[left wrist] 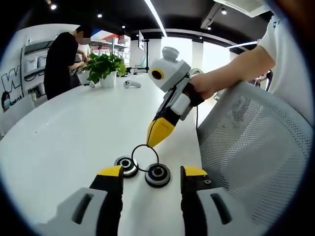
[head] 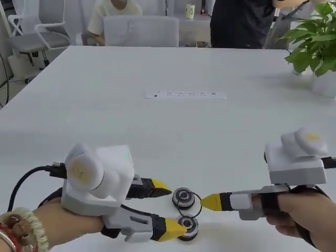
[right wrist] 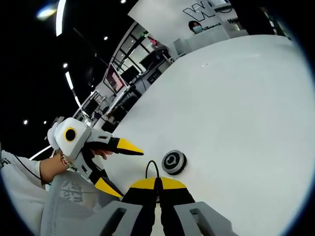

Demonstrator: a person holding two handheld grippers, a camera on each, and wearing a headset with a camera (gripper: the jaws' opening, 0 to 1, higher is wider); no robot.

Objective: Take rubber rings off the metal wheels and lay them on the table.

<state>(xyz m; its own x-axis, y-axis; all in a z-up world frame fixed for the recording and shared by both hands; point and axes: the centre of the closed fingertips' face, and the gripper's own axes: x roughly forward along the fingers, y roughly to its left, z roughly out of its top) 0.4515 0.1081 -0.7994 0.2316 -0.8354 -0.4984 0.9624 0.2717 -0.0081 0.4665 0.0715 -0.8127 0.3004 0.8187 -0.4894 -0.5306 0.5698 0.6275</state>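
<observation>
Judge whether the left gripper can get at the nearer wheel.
Probably yes: the left gripper is open and the wheel lies just ahead between its jaws, nothing between. The right gripper pinches the ring beyond it.

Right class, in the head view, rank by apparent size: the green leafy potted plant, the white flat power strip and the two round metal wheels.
Green leafy potted plant, cropped by the frame
White flat power strip
The two round metal wheels, alike, so unranked

Office, long meeting table (head: 157,68), swivel chair (head: 32,32)
</observation>
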